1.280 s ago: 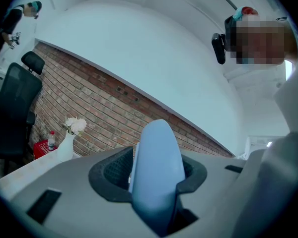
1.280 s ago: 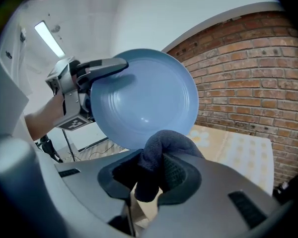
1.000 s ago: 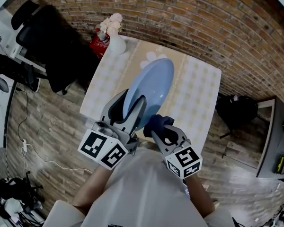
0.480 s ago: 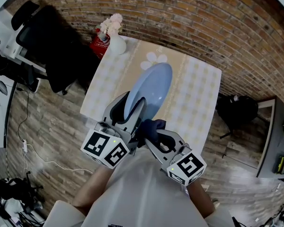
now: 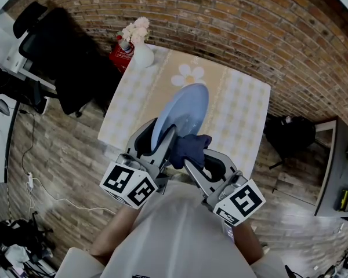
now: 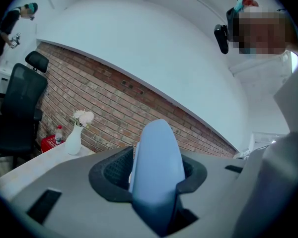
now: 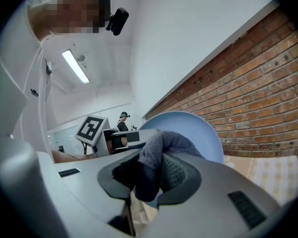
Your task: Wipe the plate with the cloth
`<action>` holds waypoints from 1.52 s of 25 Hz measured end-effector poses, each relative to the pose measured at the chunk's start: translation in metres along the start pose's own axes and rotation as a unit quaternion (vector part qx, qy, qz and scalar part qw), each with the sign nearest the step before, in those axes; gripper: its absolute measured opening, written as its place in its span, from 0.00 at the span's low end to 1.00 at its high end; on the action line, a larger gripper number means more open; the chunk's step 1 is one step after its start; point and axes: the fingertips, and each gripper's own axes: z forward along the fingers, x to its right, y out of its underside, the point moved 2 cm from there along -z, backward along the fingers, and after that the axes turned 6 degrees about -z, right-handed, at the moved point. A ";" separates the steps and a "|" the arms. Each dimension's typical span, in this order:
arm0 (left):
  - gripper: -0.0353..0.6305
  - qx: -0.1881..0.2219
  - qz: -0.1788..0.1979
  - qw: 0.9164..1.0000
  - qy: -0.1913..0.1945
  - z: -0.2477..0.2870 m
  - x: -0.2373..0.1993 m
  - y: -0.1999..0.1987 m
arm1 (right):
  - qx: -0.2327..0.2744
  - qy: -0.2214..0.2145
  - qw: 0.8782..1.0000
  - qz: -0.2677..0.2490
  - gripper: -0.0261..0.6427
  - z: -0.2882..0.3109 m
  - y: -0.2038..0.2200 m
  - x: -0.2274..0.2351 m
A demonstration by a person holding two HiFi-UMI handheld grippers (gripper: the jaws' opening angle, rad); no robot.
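2 holds | L tongs (image 5: 156, 136) clamp plate (image 5: 184, 110) rim, lower edge hidden | R tongs (image 5: 199, 157) pinch cloth (image 5: 189, 146) at plate

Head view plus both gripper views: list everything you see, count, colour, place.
plate: 1, light blue, held on edge over the table
cloth: 1, dark blue, bunched at the plate's near edge
table: 1, cream check with a daisy print, by the wall
vase: 1, white with pale flowers, table's far left corner
box: 1, red, beside the vase
chair: 1, black, left of the table
wall: 1, red brick, behind the table
floor: wood planks
left claw: 1, grey, shut on the plate
right claw: 1, grey, shut on the cloth
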 end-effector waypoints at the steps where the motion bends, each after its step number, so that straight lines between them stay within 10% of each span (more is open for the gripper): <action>1: 0.31 0.002 0.000 1.000 -0.002 -0.002 -0.001 -0.001 | 0.005 0.010 1.000 -0.003 0.20 -0.003 -0.003 0.005; 15: 0.31 0.010 0.044 0.999 -0.031 -0.017 -0.012 -0.003 | 0.021 0.224 0.972 -0.068 0.20 -0.042 -0.006 0.087; 22: 0.31 0.003 0.063 0.997 -0.045 -0.023 -0.021 -0.002 | 0.014 0.335 0.942 0.007 0.20 -0.070 0.022 0.125; 38: 0.31 0.003 0.049 0.997 -0.054 -0.026 -0.030 0.003 | -0.028 0.330 0.943 0.000 0.20 -0.066 0.030 0.133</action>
